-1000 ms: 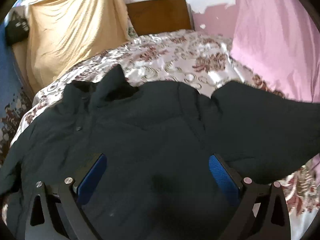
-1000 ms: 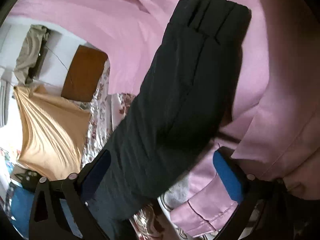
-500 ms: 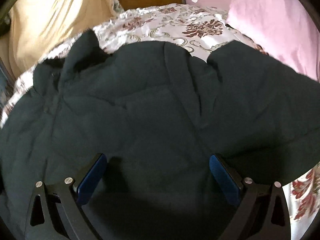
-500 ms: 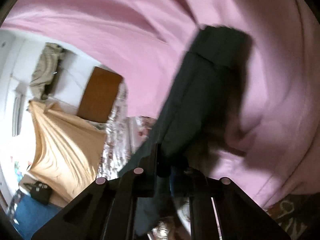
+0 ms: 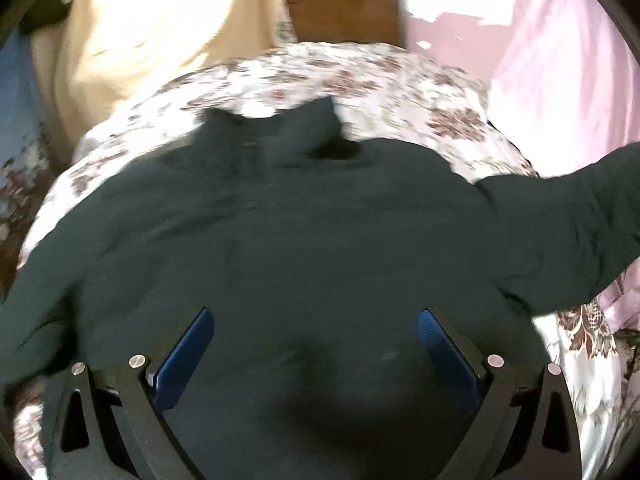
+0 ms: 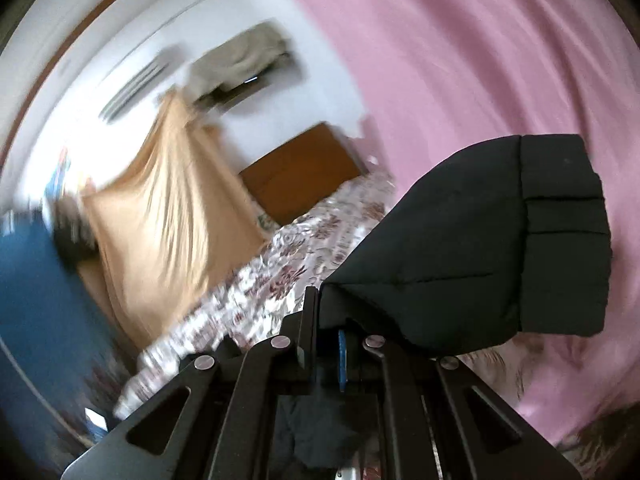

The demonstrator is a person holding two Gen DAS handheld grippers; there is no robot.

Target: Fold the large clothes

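A large black padded jacket [image 5: 280, 248] lies spread over the flowered bedspread [image 5: 360, 80], collar toward the headboard. My left gripper [image 5: 316, 344] hovers over the jacket's lower body, open, with nothing between its blue pads [image 5: 188, 356]. The jacket's right sleeve [image 5: 568, 224] rises off the bed toward the right edge of the left wrist view. In the right wrist view my right gripper [image 6: 340, 344] is shut on that black sleeve [image 6: 480, 248], whose cuff end [image 6: 560, 220] sticks up and right past the fingers, held in the air.
A pink curtain [image 6: 460, 60] hangs along the right side of the bed. A tan cloth [image 5: 152, 28] is draped at the far left beside the brown wooden headboard [image 5: 344, 8]. A blue surface [image 6: 36, 300] lies left of the bed.
My right gripper closed on the sleeve and lifted it, rolling as it rose. The left gripper pulled back over the jacket, staying open; the sleeve now lifts off the bed.
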